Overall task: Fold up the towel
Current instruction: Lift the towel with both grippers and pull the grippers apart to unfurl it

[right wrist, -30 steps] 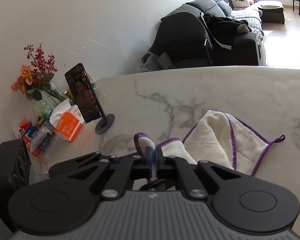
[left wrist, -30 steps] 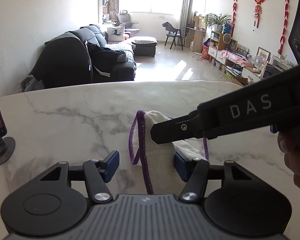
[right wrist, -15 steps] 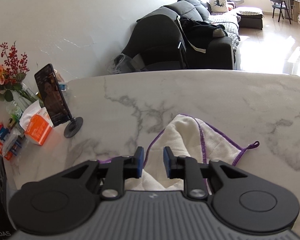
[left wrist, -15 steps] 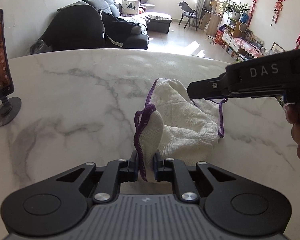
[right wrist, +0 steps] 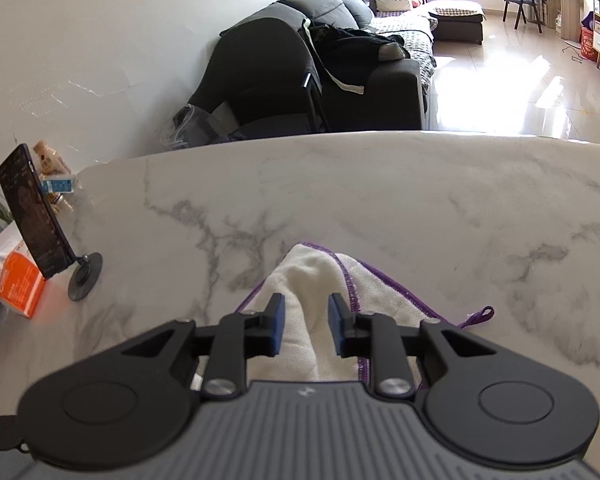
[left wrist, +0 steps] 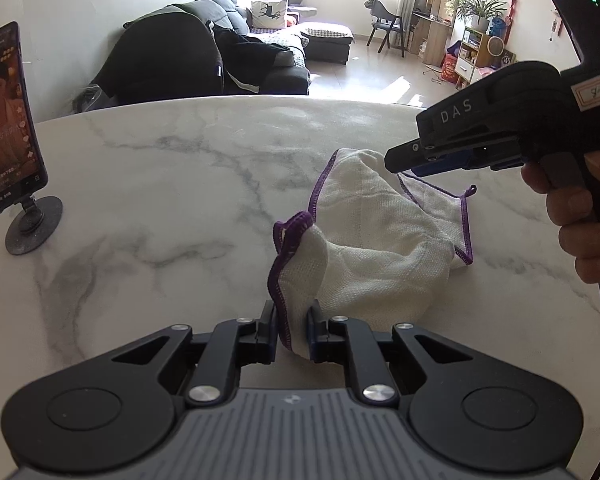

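Observation:
A white towel (left wrist: pixel 380 240) with purple edging lies bunched on the marble table (left wrist: pixel 160 208). My left gripper (left wrist: pixel 292 326) is shut on a near fold of the towel and lifts that edge. My right gripper (right wrist: pixel 306 320) is open, its blue pads either side of a raised towel ridge (right wrist: pixel 308 280) without pinching it. In the left wrist view the right gripper (left wrist: pixel 400 160) hovers over the towel's far right part. The towel's hanging loop (right wrist: pixel 480 316) lies to the right.
A phone on a round stand (left wrist: pixel 8 128) stands at the table's left side, also in the right wrist view (right wrist: pixel 36 220). An orange tissue pack (right wrist: pixel 18 288) and small items sit behind it. The table's far edge (left wrist: pixel 260 98) faces a sofa.
My left gripper closed on the towel's near fold and drew it back. My right gripper let go of the towel, opened wider and pulled away to the right.

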